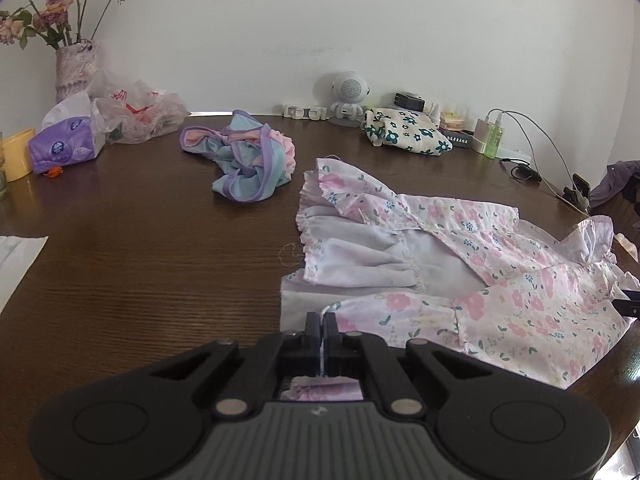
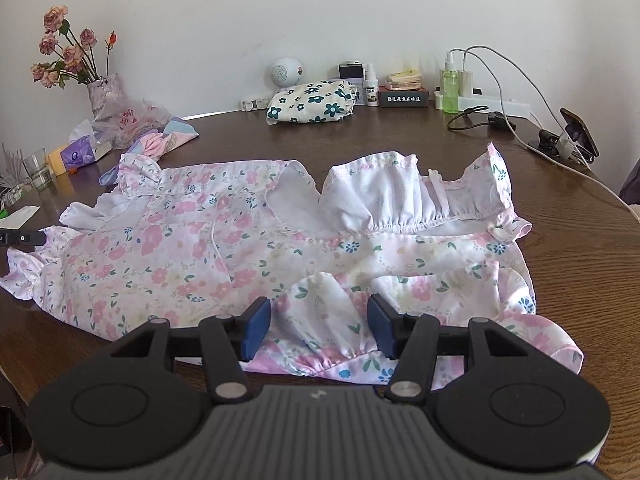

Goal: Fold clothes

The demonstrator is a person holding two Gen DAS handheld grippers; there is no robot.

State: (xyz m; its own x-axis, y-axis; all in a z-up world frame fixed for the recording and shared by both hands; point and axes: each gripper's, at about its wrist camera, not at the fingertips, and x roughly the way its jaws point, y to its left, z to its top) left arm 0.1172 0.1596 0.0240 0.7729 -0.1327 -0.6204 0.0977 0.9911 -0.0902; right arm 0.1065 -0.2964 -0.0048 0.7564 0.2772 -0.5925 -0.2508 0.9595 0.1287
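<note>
Bare dark table [image 1: 140, 272] lies open to the left of the floral garment [image 1: 500, 280] — wide room to pass there. Farther back, a crumpled pastel garment [image 1: 248, 160], tissue pack [image 1: 66, 148] and plastic bag [image 1: 140, 116] crowd the left rear; cables [image 2: 520, 120] and a clipped phone [image 2: 576, 136] block the right edge.

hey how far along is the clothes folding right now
Done: only the cream garment with dark teal flowers at the back looks folded. In hand: the left gripper is shut on an edge of the pink floral dress, which lies spread and rumpled; the right gripper is open over its ruffle. Left: folding that dress, then the crumpled blue, pink and purple garment.
</note>
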